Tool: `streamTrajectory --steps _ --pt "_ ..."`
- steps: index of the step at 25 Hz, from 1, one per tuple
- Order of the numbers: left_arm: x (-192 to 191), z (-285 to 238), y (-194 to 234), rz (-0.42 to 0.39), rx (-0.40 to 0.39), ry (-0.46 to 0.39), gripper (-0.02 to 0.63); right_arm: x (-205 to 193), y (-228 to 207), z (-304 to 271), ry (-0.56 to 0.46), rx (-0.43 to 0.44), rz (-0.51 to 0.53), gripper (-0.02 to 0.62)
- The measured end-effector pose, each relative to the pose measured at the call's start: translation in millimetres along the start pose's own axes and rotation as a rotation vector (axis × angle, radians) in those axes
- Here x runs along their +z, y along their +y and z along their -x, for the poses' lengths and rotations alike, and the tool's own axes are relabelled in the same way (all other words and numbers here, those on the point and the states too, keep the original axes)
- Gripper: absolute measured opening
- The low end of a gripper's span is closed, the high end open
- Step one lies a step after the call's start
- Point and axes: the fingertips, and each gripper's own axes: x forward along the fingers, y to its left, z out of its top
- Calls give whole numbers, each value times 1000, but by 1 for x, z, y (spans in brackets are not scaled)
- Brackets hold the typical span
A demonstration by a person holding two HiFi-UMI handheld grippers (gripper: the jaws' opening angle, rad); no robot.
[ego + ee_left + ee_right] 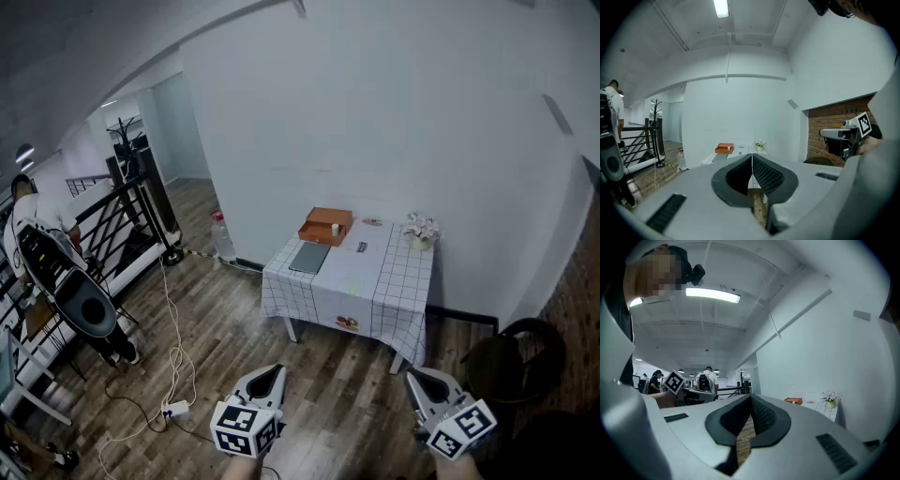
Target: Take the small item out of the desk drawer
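Note:
A small table under a white checked cloth point(375, 291) stands against the far wall, a few steps ahead. On it lie an orange box point(325, 226), a flat grey slab point(310, 257), a small dark item point(362, 247) and a pot of flowers point(421, 231). No drawer shows from here. My left gripper point(275, 372) and right gripper point(413, 377) are held low over the wooden floor, well short of the table. Both are shut and empty. The left gripper view has the orange box point(724, 148) far beyond the shut left gripper point(752, 157). The right gripper point(751, 397) has its pads together.
A white cable and power strip point(174, 409) trail over the floor at left. A water bottle point(221, 239) stands by the wall beside the table. A dark round chair point(525, 352) sits at right near a brick wall. A black railing point(112, 234) and a person point(28, 211) are far left.

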Motion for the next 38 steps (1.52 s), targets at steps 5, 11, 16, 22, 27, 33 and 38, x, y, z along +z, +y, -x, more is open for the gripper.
streamTrajectory --steps 5,11,16,22,27,33,38 --pt "-6 -5 -3 0 -17 10 14 -15 -2 -1 13 -3 -41 3" --pt "-6 -8 -13 -3 -40 15 14 -19 -8 7 14 -19 -51 3" --pt "-8 -11 -22 -6 -35 26 14 -22 -16 16 8 -28 -64 3" --pt "-9 -16 -45 -15 -30 34 14 -22 -37 47 -1 -39 -120 3" --pt "-14 -25 -71 -2 -40 50 14 -31 -53 70 15 -31 -157 3" --pt "-23 -38 -85 -6 -73 86 14 -47 -68 77 49 -52 -202 3" --pt "-25 -67 -62 2 -83 93 14 -57 -79 46 67 -57 -210 3"
